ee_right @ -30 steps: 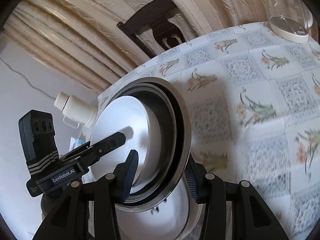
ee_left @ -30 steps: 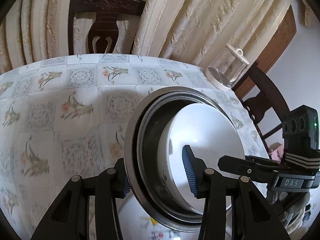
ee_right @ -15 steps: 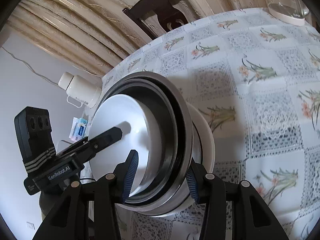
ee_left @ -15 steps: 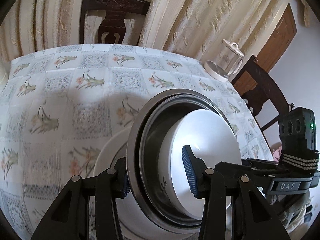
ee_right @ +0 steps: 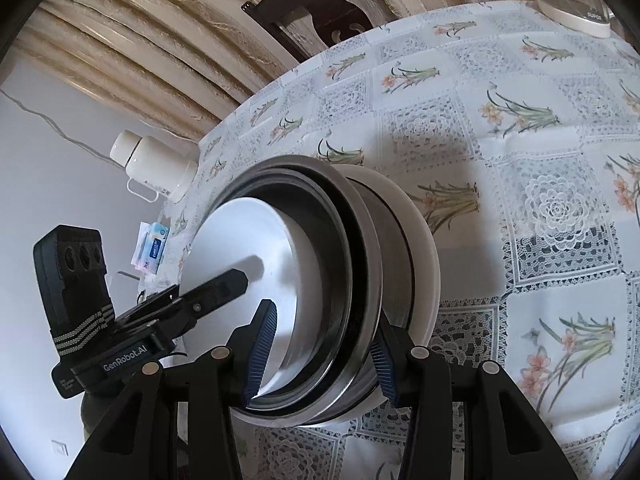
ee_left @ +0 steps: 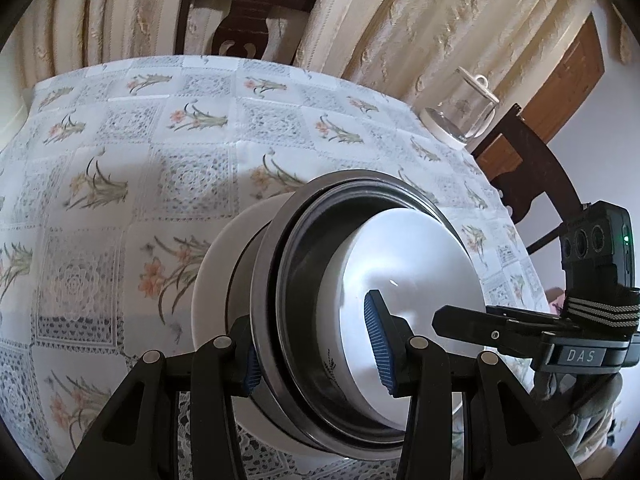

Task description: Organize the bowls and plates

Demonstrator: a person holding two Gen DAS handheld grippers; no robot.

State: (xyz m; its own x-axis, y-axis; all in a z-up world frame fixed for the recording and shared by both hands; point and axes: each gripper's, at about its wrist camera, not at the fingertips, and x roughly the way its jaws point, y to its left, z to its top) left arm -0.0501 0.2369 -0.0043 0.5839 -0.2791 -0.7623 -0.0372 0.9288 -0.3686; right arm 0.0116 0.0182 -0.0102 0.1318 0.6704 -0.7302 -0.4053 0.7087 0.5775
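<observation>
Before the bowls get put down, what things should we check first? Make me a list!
1. Left gripper clamped on the rim of the nested steel bowls: ok.
2. Right gripper clamped on the opposite rim: ok.
3. White ceramic bowl seated inside the steel ones: ok.
4. Steel stack centred in the wide white bowl beneath: cannot tell, since its base is hidden.
5. Stack resting fully, so letting go is safe: cannot tell.
6. Floral tablecloth around the stack free of other dishes: ok; the glass jar stands far off.
</observation>
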